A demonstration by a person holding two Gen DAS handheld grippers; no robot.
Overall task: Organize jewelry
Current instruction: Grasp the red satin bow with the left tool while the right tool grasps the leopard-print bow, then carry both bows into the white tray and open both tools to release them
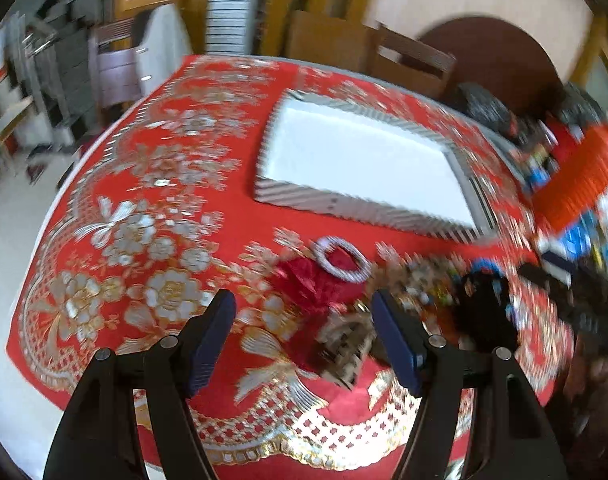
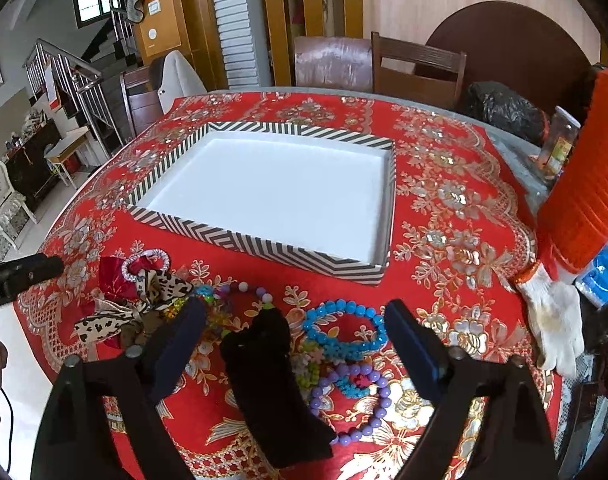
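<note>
A striped box (image 2: 264,246) with a white empty inside (image 1: 332,204) sits mid-table. In front of it lies jewelry: a blue bead bracelet (image 2: 336,334), a purple bead bracelet (image 2: 364,404), a black fabric piece (image 2: 272,384), a leopard-print bow (image 2: 144,300), a red bow (image 1: 316,280) and a white bead ring (image 1: 340,258). My right gripper (image 2: 296,316) is open above the black piece and the bracelets. My left gripper (image 1: 304,312) is open above the red and leopard bows; its view is blurred.
The table has a red floral cloth (image 2: 456,200). A white glove (image 2: 556,324), an orange stack (image 2: 584,200), a jar (image 2: 560,144) and a black bag (image 2: 500,108) sit at the right. Chairs (image 2: 416,68) stand behind the table.
</note>
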